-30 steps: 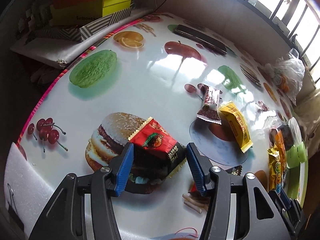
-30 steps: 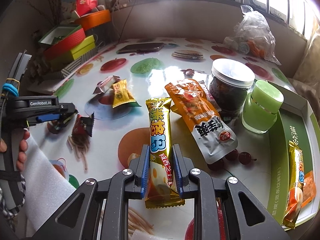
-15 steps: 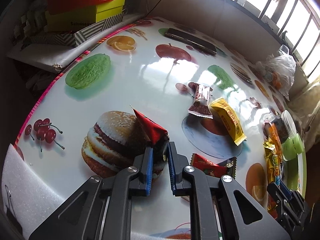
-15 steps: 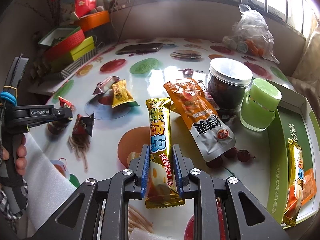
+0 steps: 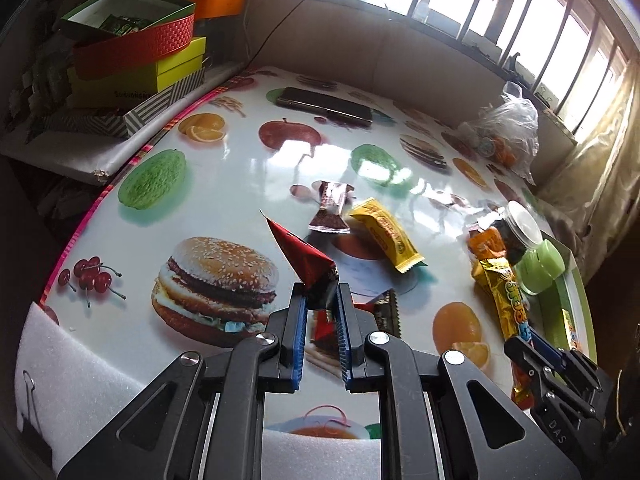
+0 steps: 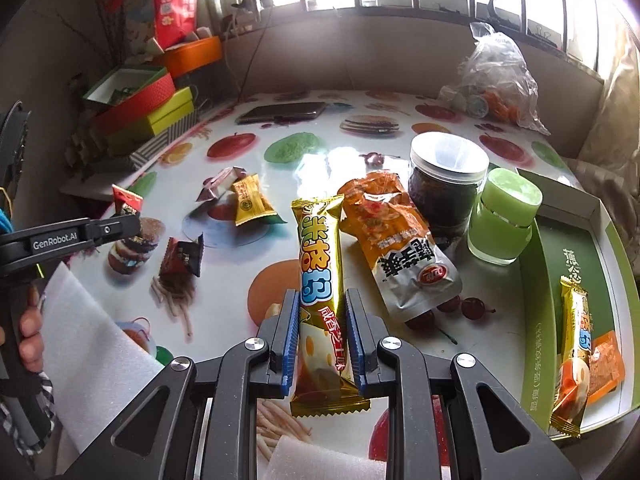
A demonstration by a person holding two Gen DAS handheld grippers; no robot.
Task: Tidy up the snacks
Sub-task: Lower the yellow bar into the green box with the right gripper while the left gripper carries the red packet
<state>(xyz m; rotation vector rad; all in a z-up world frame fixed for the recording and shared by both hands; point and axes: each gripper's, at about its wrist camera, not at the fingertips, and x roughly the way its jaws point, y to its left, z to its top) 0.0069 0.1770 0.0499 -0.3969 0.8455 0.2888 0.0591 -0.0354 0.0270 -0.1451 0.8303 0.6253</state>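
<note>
Gripping a red packet (image 5: 306,258), left jaws are closed; right jaws clamp a gold bar (image 6: 320,280).

Red-and-black snack packet (image 5: 306,258): small, pinched edge-on, raised off the tablecloth, red end pointing up. Second red-and-black packet (image 6: 181,257): propped on the cloth. Brown-and-white candy wrapper (image 5: 332,208) touching yellow candy packet (image 5: 386,234), both flat. Long gold snack bar (image 6: 320,276): lengthwise, near end clamped. Orange-and-silver pouch (image 6: 394,240): flat, beside it. Green tray (image 6: 568,256): holds another gold bar (image 6: 572,356) and an orange packet (image 6: 606,362).

Two jars (image 6: 449,188) (five loose snacks (image 6: 320,276))
</note>
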